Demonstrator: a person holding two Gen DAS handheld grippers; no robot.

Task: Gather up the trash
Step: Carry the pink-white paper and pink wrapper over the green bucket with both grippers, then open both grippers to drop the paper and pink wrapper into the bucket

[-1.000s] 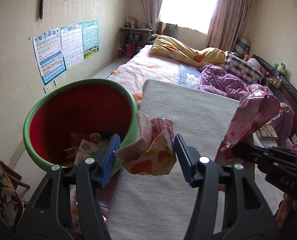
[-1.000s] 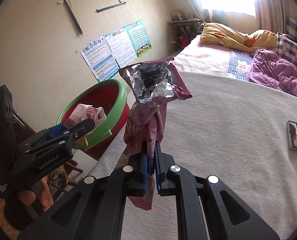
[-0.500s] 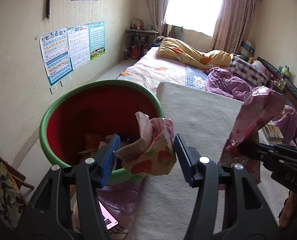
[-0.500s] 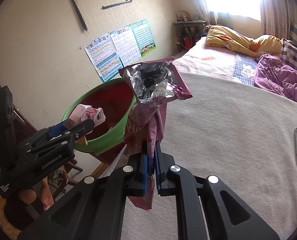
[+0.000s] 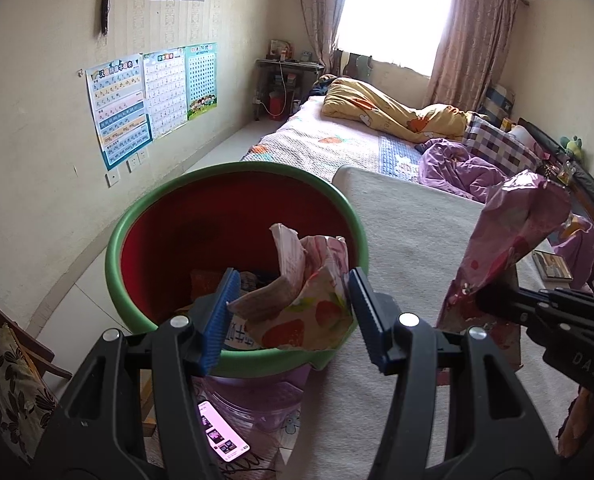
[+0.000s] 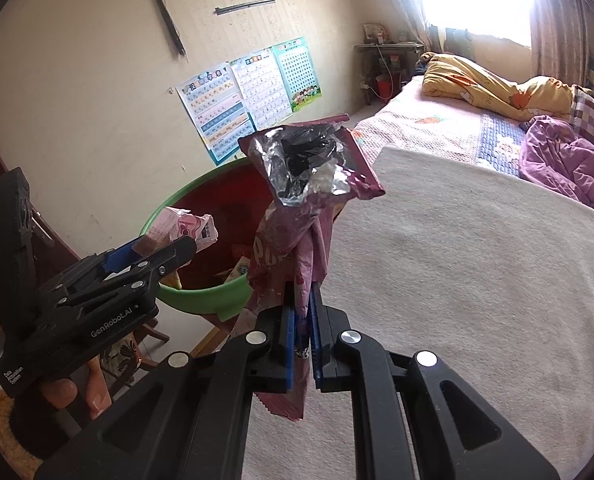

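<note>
At the far left a chair (image 5: pixel 15 364) with a patterned cushion stands against the wall, and posters (image 5: pixel 153 96) hang above it. Next comes the bin (image 5: pixel 233 184), green outside and red inside, with wrappers already lying at its bottom. The left gripper (image 5: pixel 293 300) clenches a crushed strawberry-print carton (image 5: pixel 301 304) between its blue pads (image 5: pixel 221 312); in the left wrist view the carton sits over the bin's near rim, not clearly past it. To the right, the right gripper (image 6: pixel 302 332) has its jaws nearly closed on the lower end of a pink snack bag (image 6: pixel 297 216), whose torn foil mouth stands upward. In the right wrist view the bag hangs beside the bin, over the edge of the bed (image 6: pixel 457 264). Neither item is in the bin yet. Judged risks: if the left jaws release here, the carton may strike the rim and fall outside, toward the phone (image 5: pixel 223 432) below. The bag is thin and held by one end only, so it may slip, or crumbs may spill if it tips. The two grippers work close together and may collide over the opening.
</note>
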